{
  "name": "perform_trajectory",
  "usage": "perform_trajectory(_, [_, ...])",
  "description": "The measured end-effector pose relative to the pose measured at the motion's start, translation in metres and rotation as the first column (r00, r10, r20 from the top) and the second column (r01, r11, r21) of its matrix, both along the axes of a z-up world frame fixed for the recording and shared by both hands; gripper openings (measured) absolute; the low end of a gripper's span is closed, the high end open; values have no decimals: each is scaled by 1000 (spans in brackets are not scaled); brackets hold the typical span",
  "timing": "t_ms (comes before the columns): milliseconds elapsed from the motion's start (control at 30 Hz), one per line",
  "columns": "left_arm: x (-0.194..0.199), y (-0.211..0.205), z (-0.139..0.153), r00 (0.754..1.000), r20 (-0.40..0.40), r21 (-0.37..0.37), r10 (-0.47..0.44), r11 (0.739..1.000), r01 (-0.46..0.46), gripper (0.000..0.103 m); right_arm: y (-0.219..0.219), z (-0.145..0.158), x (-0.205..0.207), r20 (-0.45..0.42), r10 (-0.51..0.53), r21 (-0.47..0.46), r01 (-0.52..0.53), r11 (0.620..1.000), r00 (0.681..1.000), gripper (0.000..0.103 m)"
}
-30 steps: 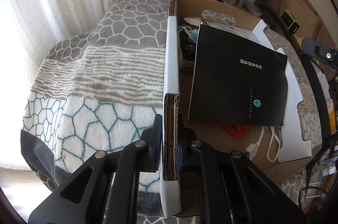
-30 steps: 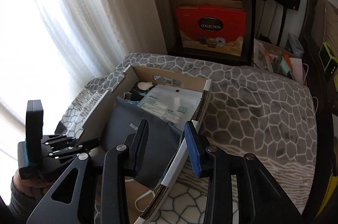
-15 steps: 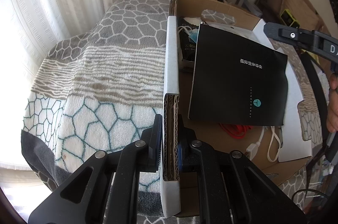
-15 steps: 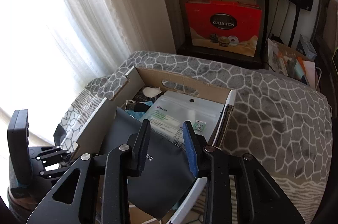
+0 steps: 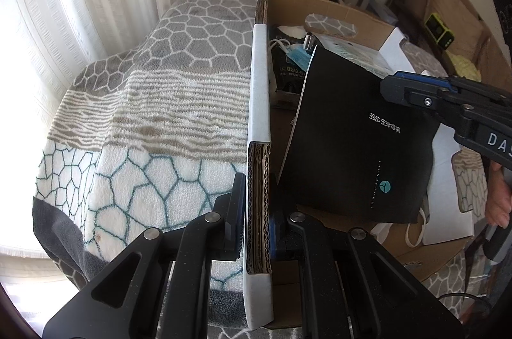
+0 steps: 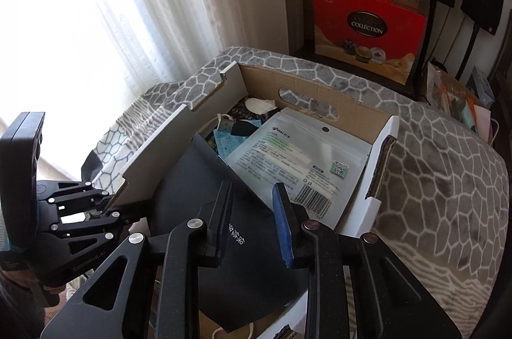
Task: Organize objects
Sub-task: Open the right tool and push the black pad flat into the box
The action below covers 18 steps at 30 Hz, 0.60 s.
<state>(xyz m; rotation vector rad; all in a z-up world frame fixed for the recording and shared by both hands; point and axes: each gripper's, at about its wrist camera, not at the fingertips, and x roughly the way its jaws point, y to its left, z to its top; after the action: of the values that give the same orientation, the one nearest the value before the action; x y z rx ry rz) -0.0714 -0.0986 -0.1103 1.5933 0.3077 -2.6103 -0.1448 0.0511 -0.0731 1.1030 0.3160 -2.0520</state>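
Observation:
An open cardboard box (image 5: 259, 102) sits on a patterned blanket. My left gripper (image 5: 257, 204) is shut on the end of its left wall; the right wrist view shows this left gripper (image 6: 108, 206) clamped there. Inside the box lies a black booklet (image 5: 358, 147) with white lettering, propped over a white pouch (image 6: 288, 156) and a blue face mask (image 6: 227, 140). My right gripper (image 6: 252, 191) hangs just above the black booklet (image 6: 256, 259), jaws closing, pads not pressing on anything. One right fingertip (image 5: 393, 86) reaches in over the booklet's far edge.
A grey, white and teal blanket (image 5: 160, 115) covers the surface around the box. White cables (image 5: 416, 230) lie in the box's near corner. A red gift bag (image 6: 368, 25) stands behind, with stacked boxes and black stands. Bright curtains hang at left.
My right gripper has come forward and down over the box, now above the black booklet, and its jaws have narrowed. The left gripper has stayed clamped on the box wall.

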Motion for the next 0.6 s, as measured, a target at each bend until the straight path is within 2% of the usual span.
perform_trajectory(200, [0,-2,0,1000,0,3,0,1000,0,10,13,22,16,-64,-25,-33,23,999,998,27])
perform_trajectory(433, [0,-1,0,1000,0,4,0,1000,0,10,22,35,36,-82,-71,-48,67,997,994,27])
perform_trajectory(600, [0,-1,0,1000,-1,2,-2,1000,2,10,27,33,49,-76,-89,-40,86,995,993,27])
